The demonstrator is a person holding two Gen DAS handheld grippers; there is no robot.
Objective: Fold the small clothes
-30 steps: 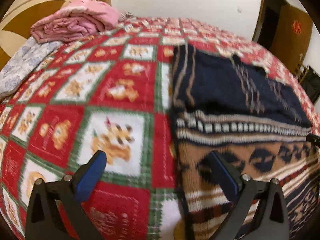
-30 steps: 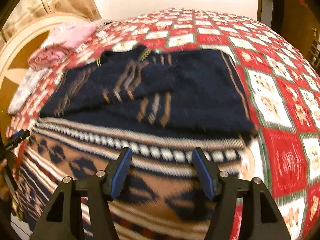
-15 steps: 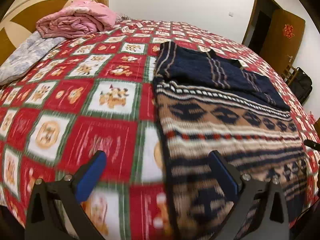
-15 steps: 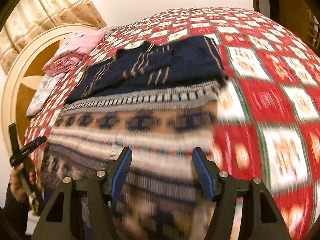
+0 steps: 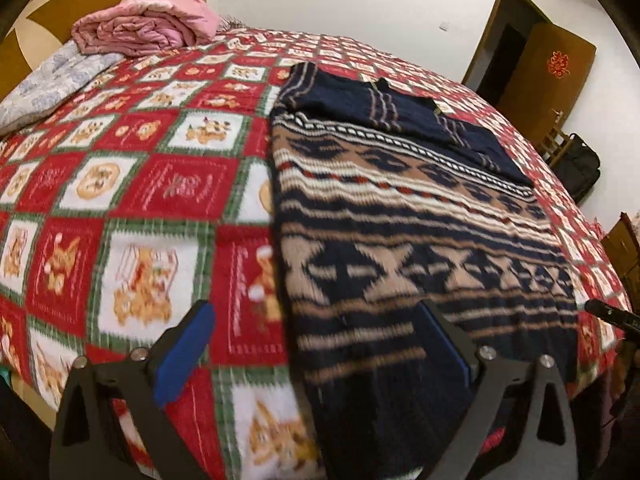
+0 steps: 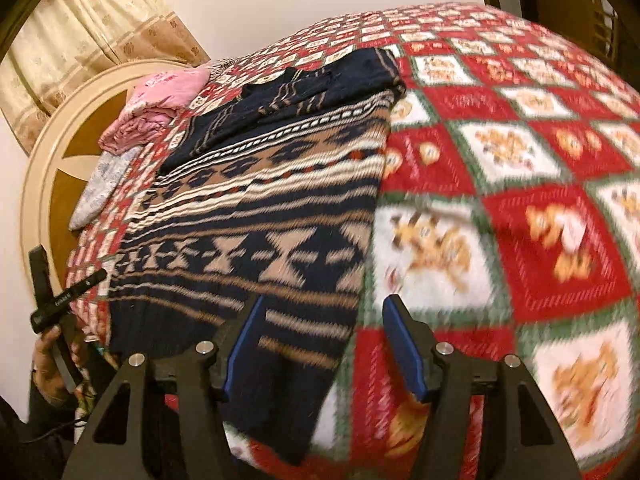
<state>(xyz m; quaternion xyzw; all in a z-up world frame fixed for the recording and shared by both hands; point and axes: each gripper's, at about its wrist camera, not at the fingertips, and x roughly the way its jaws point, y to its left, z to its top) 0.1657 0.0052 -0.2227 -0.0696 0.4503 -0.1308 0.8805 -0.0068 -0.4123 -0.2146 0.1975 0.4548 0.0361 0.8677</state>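
Red-and-white checked quilt (image 5: 132, 184) with teddy prints over whole bed (image 6: 520, 152), biggest thing in both views. Navy, tan and cream patterned sweater (image 5: 400, 240) flat on quilt, sleeves already folded in across dark upper part at far end, hem hanging over near bed edge toward grippers. Pink folded blanket (image 5: 144, 26) plus pale floral cloth (image 5: 48, 80) up by round wooden headboard (image 6: 44, 184), well apart from sweater. Brown door (image 5: 544, 68) and dark bag (image 5: 576, 172) against far wall. Left gripper (image 5: 316, 344) hanging over sweater's left hem corner, fingers spread wide, nothing between them, one blue pad (image 5: 180, 356) over bare quilt, other over knit. Right gripper (image 6: 324, 348) over right hem corner, fingers likewise parted and empty, straddling sweater's side edge. Left hand (image 6: 52, 364) on its handle visible low in right view. Likely step: sleeves done, lining up for bottom-to-top fold. Next move probably needs both grippers lowered onto hem corners, pinching both layers, then lifting together and carrying hem toward collar, kept level so no skew. Near edges motion-blurred, exact contact with cloth not clear.
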